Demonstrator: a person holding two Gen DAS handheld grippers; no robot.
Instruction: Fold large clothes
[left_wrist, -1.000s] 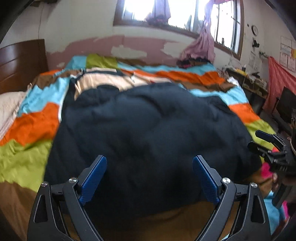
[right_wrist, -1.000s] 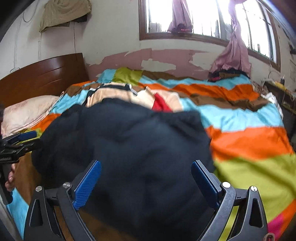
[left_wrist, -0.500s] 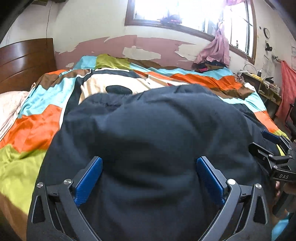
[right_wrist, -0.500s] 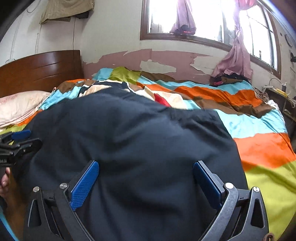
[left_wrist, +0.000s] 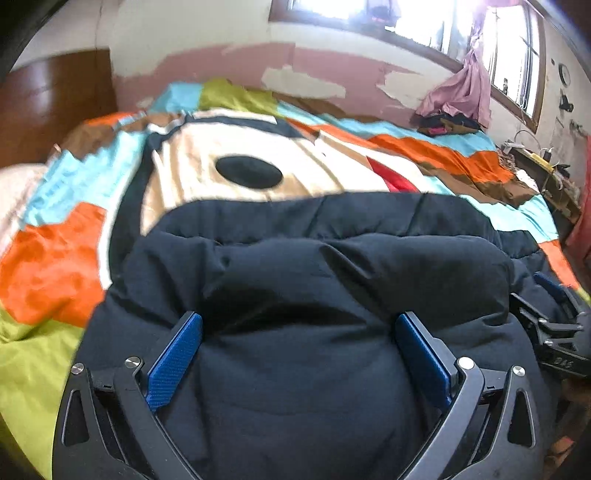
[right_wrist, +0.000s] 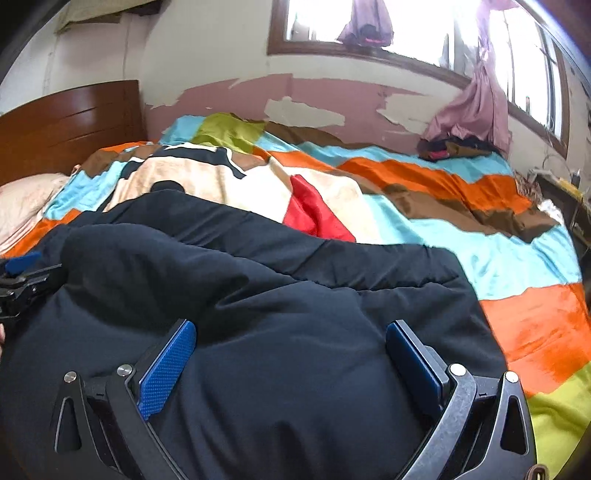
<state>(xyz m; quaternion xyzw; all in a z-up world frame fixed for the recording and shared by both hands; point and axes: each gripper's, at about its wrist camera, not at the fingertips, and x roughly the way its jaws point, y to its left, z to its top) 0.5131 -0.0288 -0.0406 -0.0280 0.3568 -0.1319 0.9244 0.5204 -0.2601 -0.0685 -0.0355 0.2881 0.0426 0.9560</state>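
The left claw (left_wrist: 299, 354) has its jaws spread wide; they have just been opening, and the padded black coat (left_wrist: 314, 295) bulges up between the blue pads (left_wrist: 173, 363) without being pinched, so nothing is gripped. That reads as a release: a thick layer of the coat lies doubled over ahead of this claw, its rounded fold edge just beyond the fingertips and a flatter strip of the same coat past that, which suggests the near part was carried over and laid down. To the left of this claw the striped bedspread (left_wrist: 48, 266) is bare, with the cartoon-print blanket (left_wrist: 295, 166) well ahead, beyond the coat. Off to its right, close by, the right claw (right_wrist: 291, 354) shows at the edge of the view over the same coat. Its jaws stand just as wide, with cloth swelling between the pads but not clamped, so it too holds nothing. Both claws sit side by side, likely because a wide, puffy garment needs its edge carried evenly to keep the fold square. Ahead of the right claw the fold edge runs slantwise, with the flat strip beyond it; to its right the coat ends and bedspread begins. The coat looks springy, so the fold may puff open unless pressed flat.
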